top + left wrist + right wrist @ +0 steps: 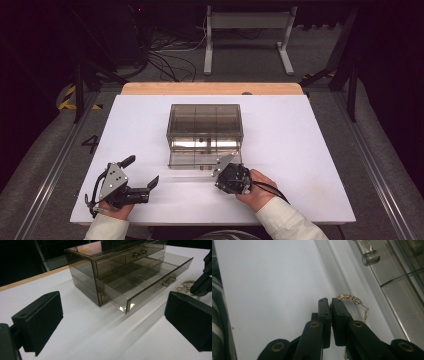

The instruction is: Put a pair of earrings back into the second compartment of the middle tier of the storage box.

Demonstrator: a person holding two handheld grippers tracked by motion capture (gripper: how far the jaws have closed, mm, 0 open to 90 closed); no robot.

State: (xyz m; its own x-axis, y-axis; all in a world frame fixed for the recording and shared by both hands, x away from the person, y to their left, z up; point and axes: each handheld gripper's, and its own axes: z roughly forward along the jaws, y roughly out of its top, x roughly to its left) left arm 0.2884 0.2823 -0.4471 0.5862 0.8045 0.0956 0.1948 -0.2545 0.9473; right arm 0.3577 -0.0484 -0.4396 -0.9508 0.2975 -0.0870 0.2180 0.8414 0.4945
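Note:
A smoky clear drawer box (205, 120) (112, 262) stands mid-table with its lower drawer (197, 161) (145, 282) pulled out towards me; the drawer's compartments look bare. Just in front of the drawer, on the white table, lies a gold bracelet (350, 298) (185, 287). My right gripper (227, 172) (330, 303) points down at it, shut on one side of the bracelet, whose loop sticks out past the fingertips. My left gripper (141, 171) (112, 307) rests near the table's front left, open wide, nothing between its jaws, aimed at the box.
The drawer's small clear handle (370, 256) sits just beyond the bracelet. The white table top (300, 150) extends to either side of the box. A wooden strip (210, 88) runs along its far edge, with a metal frame and cables on the floor behind.

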